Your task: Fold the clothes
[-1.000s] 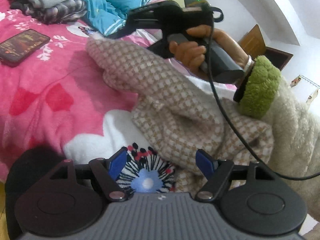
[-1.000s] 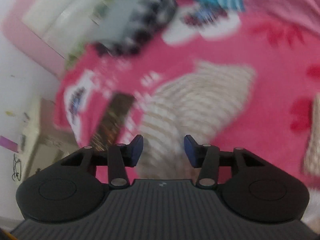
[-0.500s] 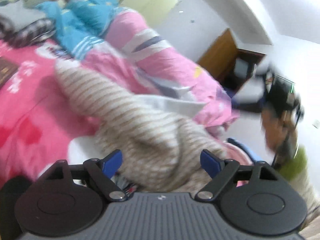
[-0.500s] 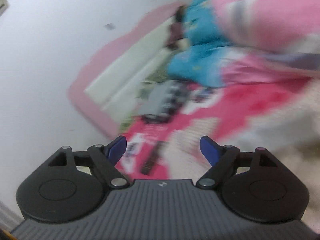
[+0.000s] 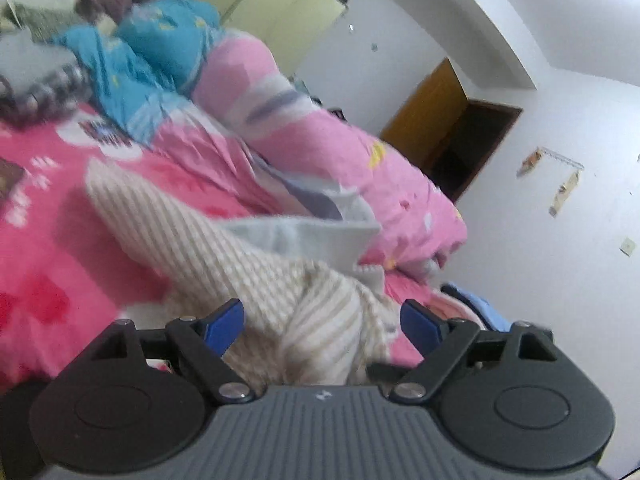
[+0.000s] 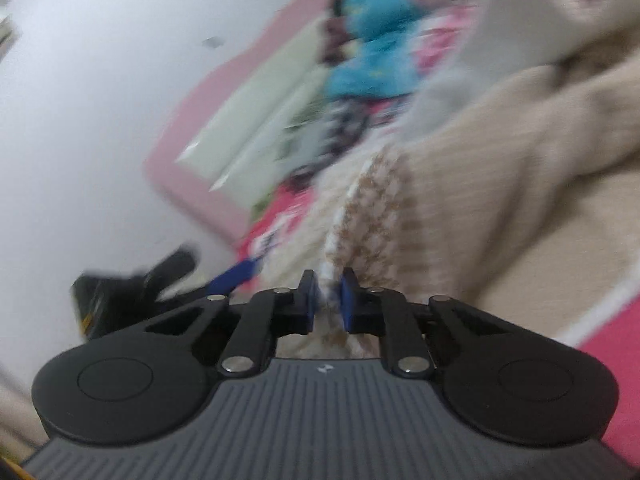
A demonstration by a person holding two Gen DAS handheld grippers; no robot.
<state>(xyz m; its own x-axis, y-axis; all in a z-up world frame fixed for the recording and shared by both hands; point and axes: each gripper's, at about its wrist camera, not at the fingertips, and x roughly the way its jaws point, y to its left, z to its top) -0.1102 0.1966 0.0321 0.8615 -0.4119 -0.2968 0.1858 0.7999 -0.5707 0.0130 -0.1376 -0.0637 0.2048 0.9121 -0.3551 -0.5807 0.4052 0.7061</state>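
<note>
Checked garment (image 6: 376,216) pinched at its edge by the right gripper (image 6: 329,300)

It trails away over the pink bedspread (image 5: 48,264); left gripper (image 5: 322,322) gapes just short of its bunched near end; jaws spread.

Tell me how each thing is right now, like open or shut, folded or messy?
left gripper: open, jaws wide apart, holding nothing.
right gripper: shut, pinching an edge of the checked garment.
checked garment: unfolded, crumpled on the bed.
pink quilt: bunched up in a heap.
blue clothes: piled loosely, not folded.
door: open, doorway dark.
</note>
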